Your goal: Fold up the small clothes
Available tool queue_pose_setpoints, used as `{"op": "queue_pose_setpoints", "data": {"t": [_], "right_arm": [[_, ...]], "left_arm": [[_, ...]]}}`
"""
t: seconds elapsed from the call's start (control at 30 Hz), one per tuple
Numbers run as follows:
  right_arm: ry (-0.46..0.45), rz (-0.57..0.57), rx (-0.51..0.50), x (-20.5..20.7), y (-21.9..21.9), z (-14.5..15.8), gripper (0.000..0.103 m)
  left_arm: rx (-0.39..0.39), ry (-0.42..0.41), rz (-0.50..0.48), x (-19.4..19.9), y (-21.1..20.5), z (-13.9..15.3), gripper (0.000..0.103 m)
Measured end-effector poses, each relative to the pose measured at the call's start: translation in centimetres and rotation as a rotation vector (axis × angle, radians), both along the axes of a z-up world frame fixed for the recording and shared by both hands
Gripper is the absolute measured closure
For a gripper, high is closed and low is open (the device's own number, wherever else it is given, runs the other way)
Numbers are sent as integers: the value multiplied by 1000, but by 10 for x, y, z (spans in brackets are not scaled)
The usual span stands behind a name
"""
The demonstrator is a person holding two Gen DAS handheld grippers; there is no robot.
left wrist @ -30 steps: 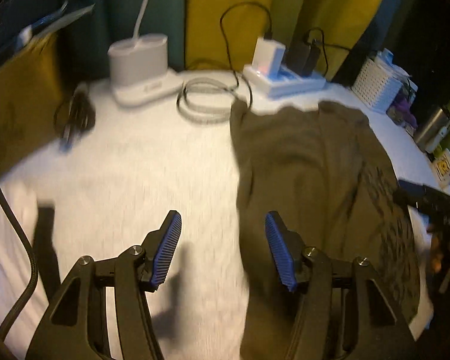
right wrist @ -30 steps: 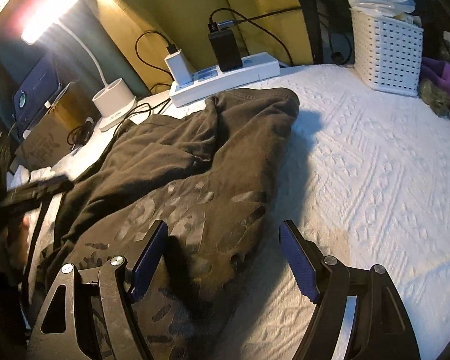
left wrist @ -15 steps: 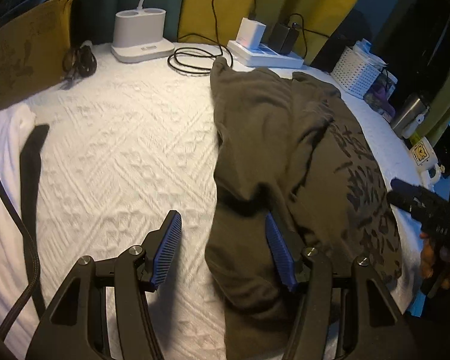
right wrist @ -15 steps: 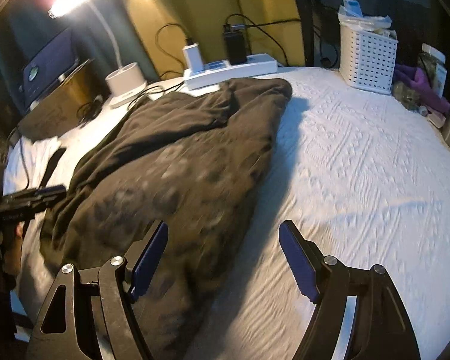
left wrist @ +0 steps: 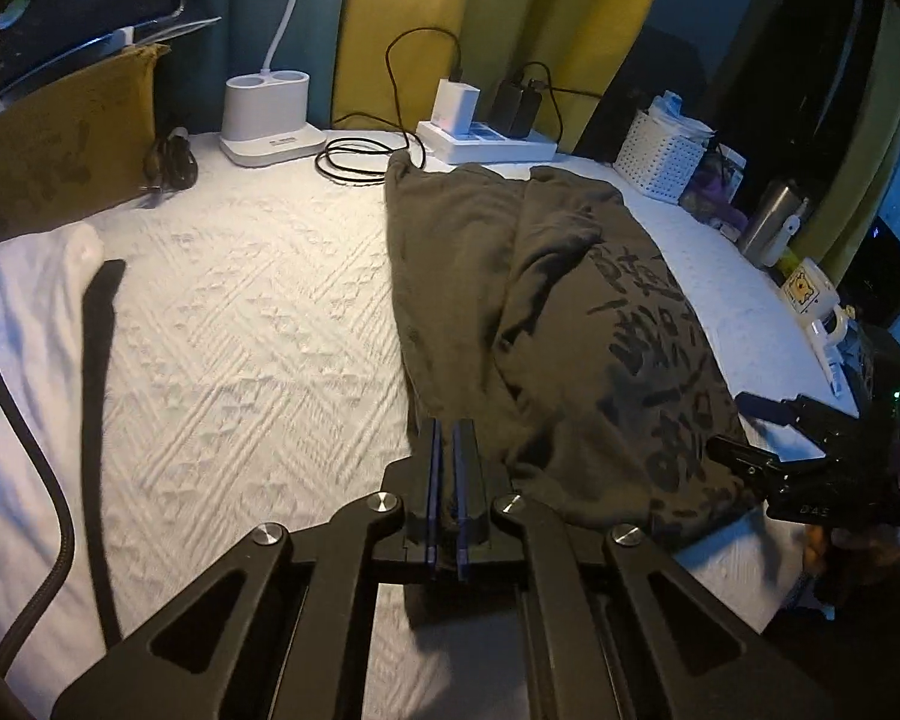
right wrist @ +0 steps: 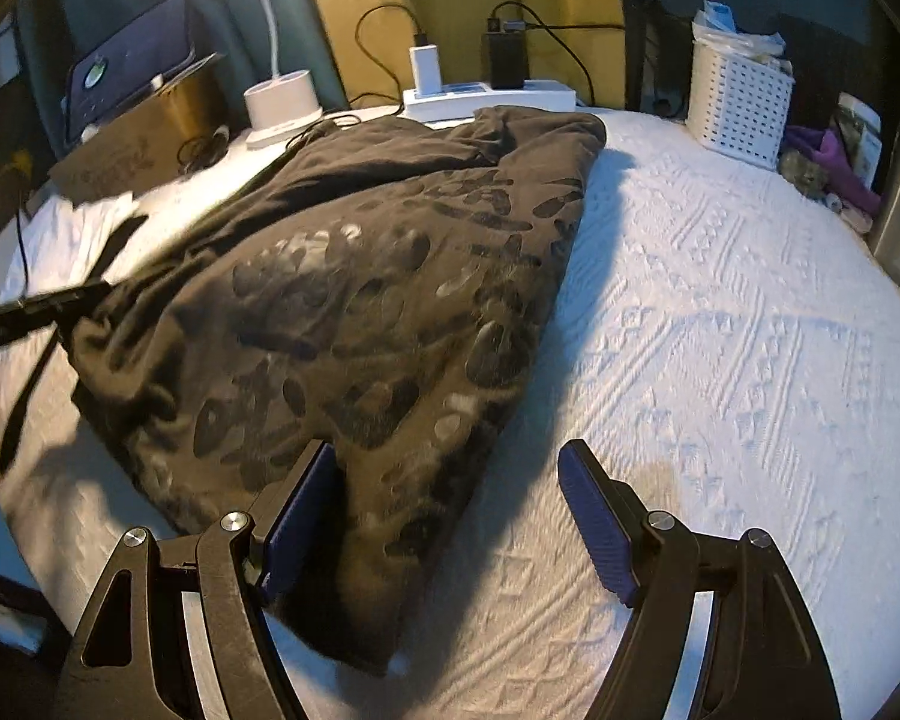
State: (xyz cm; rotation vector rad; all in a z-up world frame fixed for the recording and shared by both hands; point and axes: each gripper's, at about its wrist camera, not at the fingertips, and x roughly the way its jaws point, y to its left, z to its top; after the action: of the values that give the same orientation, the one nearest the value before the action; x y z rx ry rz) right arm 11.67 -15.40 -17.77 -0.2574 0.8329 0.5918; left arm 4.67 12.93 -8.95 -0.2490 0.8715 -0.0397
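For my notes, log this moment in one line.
left tongs: shut on shirt edge | right tongs: open at shirt corner | bed: shirt half folded

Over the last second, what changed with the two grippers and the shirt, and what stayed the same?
The left gripper snapped shut on the near-left edge of the dark shirt, where before it was open. The right gripper stayed open, straddling the shirt's right edge. The power strip and basket kept their places.
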Motion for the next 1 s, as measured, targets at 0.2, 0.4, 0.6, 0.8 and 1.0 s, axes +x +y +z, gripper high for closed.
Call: {"op": "queue_pose_setpoints", "data": {"t": [0.2, 0.4, 0.6, 0.8, 1.0], "right_arm": [[-30, 5, -14, -13, -9, -2, 25], [-24, 2, -12, -21, -17, -2, 25], [8, -4, 8, -19, -24, 3, 25], [-3, -34, 44, -4, -38, 12, 25], [-1, -47, 71, 20, -45, 18, 25]], "left_arm": [[37, 52, 37, -8, 3, -15, 101], [39, 49, 65, -15, 5, -3, 98], [55, -25, -3, -4, -18, 19, 62], [135, -14, -55, 29, -43, 19, 62], [192, -4, -101, 61, -60, 21, 62]]}}
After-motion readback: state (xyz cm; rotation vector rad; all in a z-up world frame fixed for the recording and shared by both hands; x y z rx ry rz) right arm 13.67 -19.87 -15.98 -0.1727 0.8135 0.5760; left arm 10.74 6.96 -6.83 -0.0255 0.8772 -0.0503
